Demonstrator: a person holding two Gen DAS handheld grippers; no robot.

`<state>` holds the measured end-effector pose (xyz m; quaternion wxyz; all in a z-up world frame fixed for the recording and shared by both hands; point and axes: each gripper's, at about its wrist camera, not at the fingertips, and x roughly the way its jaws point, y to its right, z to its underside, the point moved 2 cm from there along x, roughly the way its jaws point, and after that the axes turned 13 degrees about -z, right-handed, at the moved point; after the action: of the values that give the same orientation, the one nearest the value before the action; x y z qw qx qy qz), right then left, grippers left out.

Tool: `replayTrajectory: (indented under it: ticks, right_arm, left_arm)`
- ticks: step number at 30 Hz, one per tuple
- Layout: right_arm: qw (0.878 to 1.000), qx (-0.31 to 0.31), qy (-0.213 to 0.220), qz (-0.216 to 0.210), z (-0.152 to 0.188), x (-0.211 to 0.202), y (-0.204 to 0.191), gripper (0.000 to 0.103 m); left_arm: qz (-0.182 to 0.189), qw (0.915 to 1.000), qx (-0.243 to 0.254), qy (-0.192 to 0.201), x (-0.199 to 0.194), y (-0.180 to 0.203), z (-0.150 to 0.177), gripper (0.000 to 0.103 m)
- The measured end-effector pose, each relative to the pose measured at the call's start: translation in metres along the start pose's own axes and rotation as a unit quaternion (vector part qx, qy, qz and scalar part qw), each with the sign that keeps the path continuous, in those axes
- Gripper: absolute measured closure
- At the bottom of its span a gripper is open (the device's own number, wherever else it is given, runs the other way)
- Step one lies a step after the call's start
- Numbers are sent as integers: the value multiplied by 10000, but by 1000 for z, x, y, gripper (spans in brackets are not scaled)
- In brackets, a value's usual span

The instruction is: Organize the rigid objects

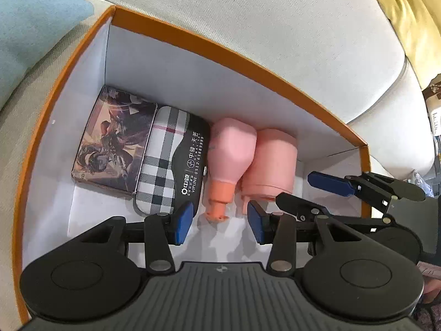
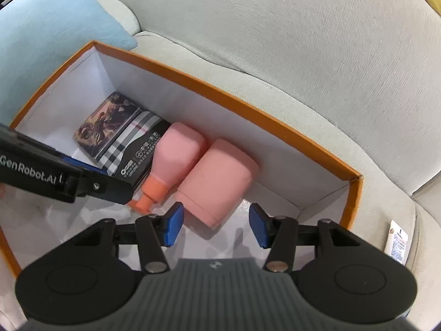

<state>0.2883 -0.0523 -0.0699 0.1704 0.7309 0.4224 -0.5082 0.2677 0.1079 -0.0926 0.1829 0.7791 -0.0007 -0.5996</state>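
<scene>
Blue pads on both claws stand apart, nothing between them. Left gripper (image 1: 219,219) hovers just short of the pink bottle (image 1: 230,151), orange nozzle pointing at it, long axis running away toward the far wall. Right gripper (image 2: 216,224) sits over the near end of the pink cup (image 2: 217,179), also lying lengthwise, so it's the nearer one for that. Beyond, plaid case (image 1: 168,157) and picture box (image 1: 114,138) lie flat, all four side by side in the orange box (image 1: 193,41) on a sofa (image 2: 303,41).

Both wrist cameras look steeply down, close in, sharing the orange box (image 1: 248,63) (its far wall).
</scene>
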Motion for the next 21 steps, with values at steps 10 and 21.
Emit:
replayTrajectory:
  ticks: [10, 21]
  right_arm:
    - [9987, 32, 40, -517, -5, 23, 5, 44]
    - [9981, 43, 89, -609, -2, 24, 6, 45]
  left_arm:
    - [60, 9999, -99, 108, 16, 11, -5, 66]
    - [-37, 9998, 64, 201, 15, 19, -8, 70]
